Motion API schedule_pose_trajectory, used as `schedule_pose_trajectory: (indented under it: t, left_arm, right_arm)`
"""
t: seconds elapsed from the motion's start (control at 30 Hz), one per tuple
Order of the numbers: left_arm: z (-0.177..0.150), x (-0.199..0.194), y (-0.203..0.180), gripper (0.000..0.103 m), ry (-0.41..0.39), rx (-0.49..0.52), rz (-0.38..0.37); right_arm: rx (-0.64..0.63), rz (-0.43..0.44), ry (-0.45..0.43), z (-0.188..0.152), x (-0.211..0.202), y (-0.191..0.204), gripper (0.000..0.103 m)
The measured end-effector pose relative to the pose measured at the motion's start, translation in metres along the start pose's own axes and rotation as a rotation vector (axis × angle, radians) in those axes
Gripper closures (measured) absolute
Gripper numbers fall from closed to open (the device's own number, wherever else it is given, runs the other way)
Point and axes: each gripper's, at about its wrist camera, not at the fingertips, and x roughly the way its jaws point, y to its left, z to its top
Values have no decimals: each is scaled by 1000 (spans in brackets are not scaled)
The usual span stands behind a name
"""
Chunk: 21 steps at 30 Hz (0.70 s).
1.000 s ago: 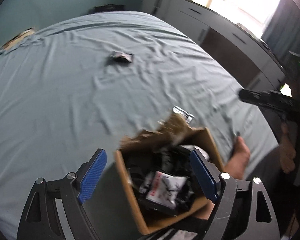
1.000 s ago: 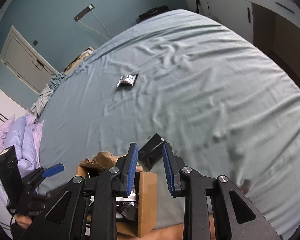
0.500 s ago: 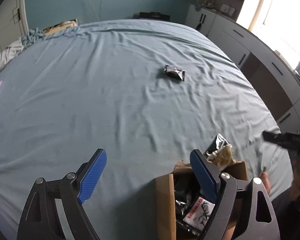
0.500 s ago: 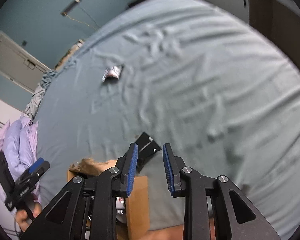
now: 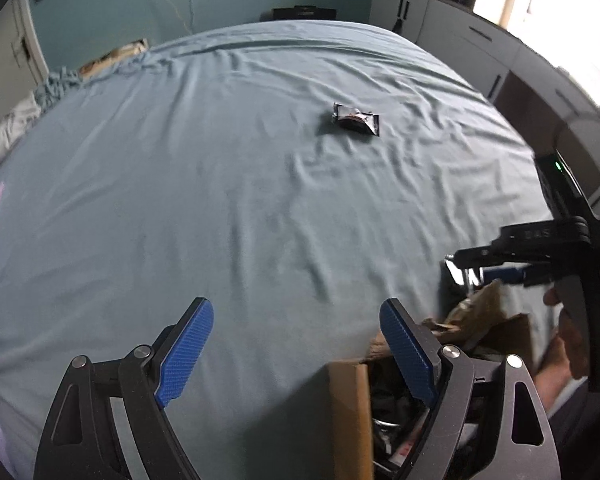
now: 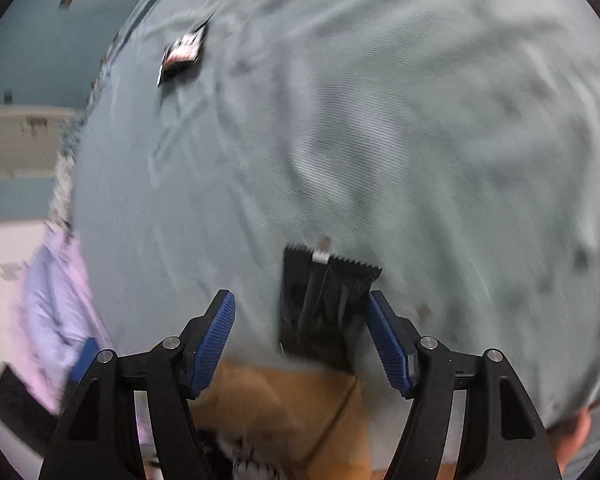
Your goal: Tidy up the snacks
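On the grey-blue bed sheet (image 5: 220,184) a dark snack packet (image 5: 356,118) lies alone toward the far side; the right wrist view shows the same far packet (image 6: 182,50), blurred. An open cardboard box (image 5: 350,400) holding several snack packets stands at the near edge. Just beyond the box (image 6: 300,396) a black packet (image 6: 324,300) with a serrated top edge lies flat. My right gripper (image 6: 300,308) hangs over it with its jaws opening; the packet sits between them, close to the right finger, not pressed. My left gripper (image 5: 294,328) is open and empty over bare sheet, left of the box.
Lilac pillows (image 6: 48,300) lie at the bed's left end. White cabinets (image 5: 460,48) and a bright window line the far right wall. A person's hand (image 5: 568,344) holds the right gripper (image 5: 496,264) beside the box.
The right gripper's jaws went from nearly shut to wide apart as it dropped toward the black packet. The left gripper's view swung left, leaving the box at its lower right.
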Motion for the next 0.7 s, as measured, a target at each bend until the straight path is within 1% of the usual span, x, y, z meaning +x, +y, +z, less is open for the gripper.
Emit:
schedule_pose_trajectory:
  t: [0.07,0.1,0.13,0.17,0.2,0.23,0.27,0.3,0.37,0.43,0.47,0.53,0.63,0.7]
  left_arm:
    - [0,2,-4,16,-2,28,46]
    - [1,3,-4,17,-1,34,55]
    - [0,3,-5,17,-2,40,63]
    - [0,2,-5,16,-4,41,67]
    - [-1,2,-5,16,-6,43,72]
    - [0,2,-4,16,-8,43,75]
    - [0,1,-4,17,-11,43,82]
    - [0,1,-3,16,-13,41,89]
    - [1,0,-2,17,-19,38,99]
    - [0,-2,-1,17,-25,34,108]
    - [-1,-3,0,16,-28,29,112]
    - [-2,-6,2,17,-32,19,114]
    - [-2,-9,7,16,-41,-1,117]
    - [-1,-10,9,16,-43,-13,120]
  right_arm:
    - [-104,-65,12,2,10,20,37]
    - [-155,-92,15,2,13,29,37]
    - [-181,-110,12,2,14,33,39]
    - [-190,-129,5,4,15,34,46]
    - [-200,-167,-8,5,15,35,75]
    - [-204,-182,-19,6,13,33,84]
    - [-191,-165,-28,8,11,31,87]
    - [-182,-159,-36,7,10,31,92]
    - [-164,-146,-61,9,2,27,93]
    - [-143,-112,-119,10,-16,21,95]
    - [-137,-95,-138,9,-22,18,95]
    - [-121,-44,-204,8,-41,17,95]
    - [-104,12,-278,0,-60,11,95]
    - [-88,16,-306,-9,-65,5,95]
